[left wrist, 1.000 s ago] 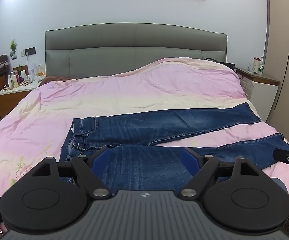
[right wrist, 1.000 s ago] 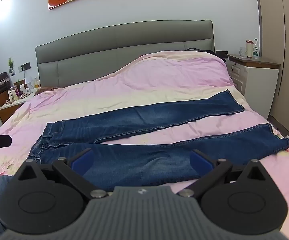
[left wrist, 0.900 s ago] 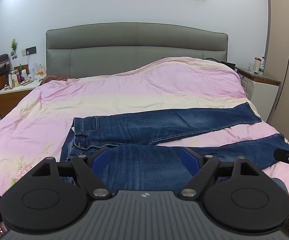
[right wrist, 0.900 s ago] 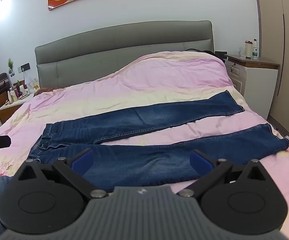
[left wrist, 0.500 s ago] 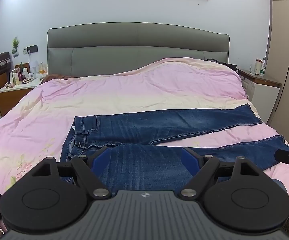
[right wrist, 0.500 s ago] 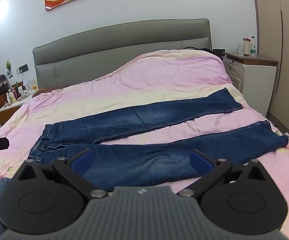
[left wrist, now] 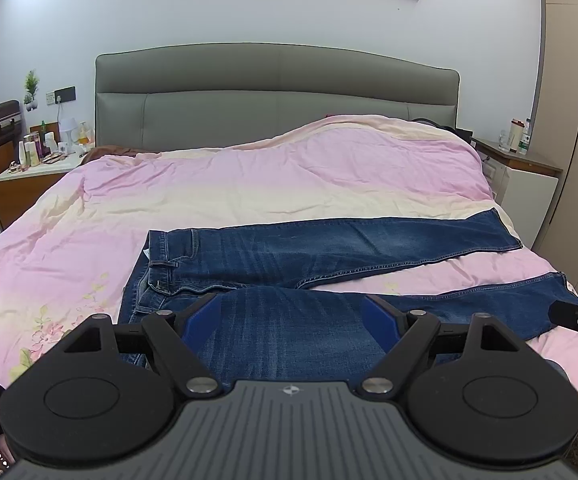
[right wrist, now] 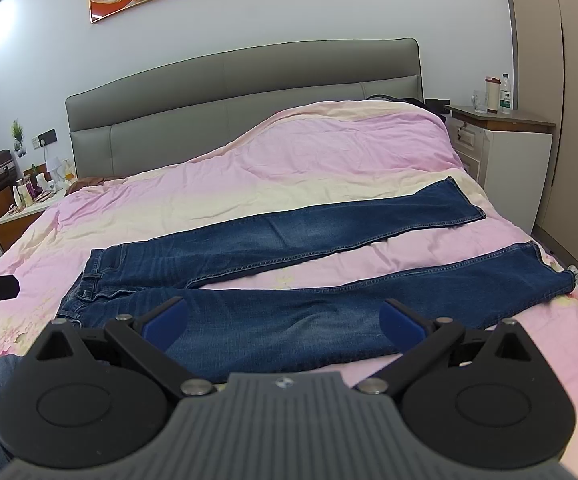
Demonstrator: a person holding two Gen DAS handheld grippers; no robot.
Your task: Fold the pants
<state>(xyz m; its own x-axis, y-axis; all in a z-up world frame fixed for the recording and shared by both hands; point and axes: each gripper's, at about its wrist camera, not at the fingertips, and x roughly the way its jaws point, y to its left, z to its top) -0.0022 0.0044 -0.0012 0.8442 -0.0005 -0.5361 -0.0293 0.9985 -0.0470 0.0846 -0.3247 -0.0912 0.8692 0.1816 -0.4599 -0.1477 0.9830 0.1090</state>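
The pink quilted bed cover [right wrist: 289, 168] below the grey padded headboard [right wrist: 241, 92] carries the dark blue denim pants [right wrist: 289, 236], spread flat with legs splayed and waistband leftward. I hold my left gripper [left wrist: 291, 316] and right gripper [right wrist: 285, 320] above the near leg, both spread wide and empty. To fold cleanly, I should pinch near-leg waistband and hem, then lay it squarely over the far leg.
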